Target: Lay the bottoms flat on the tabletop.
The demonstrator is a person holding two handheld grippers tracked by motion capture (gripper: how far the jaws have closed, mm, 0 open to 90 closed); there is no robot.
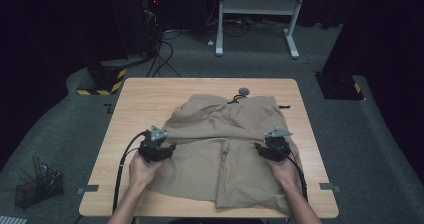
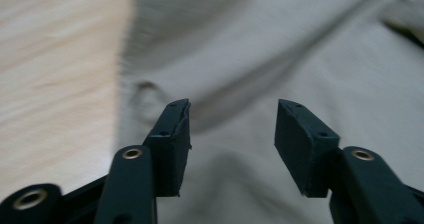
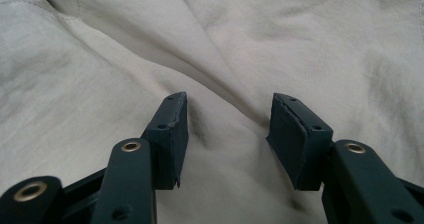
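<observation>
Khaki garment [image 1: 225, 144] (rumpled) beneath both tools

Black grippers [image 1: 172, 147], grey three-cornered top plates, brass-ringed screw holes, trailing black cables [image 1: 121, 167], bare forearms.

Rumpled tan garment [image 1: 225, 149] covers desk [image 1: 150, 91] centre and near half. Bare wood strip along far edge, broken only by small grey disc [image 1: 244, 91] touching garment's top. Bare margin on left side, narrower on right. Left hand-held gripper [image 2: 232, 129] and right hand-held gripper [image 3: 227, 126] jaws spread wide; gaps hold nothing, cloth folds beneath.
</observation>
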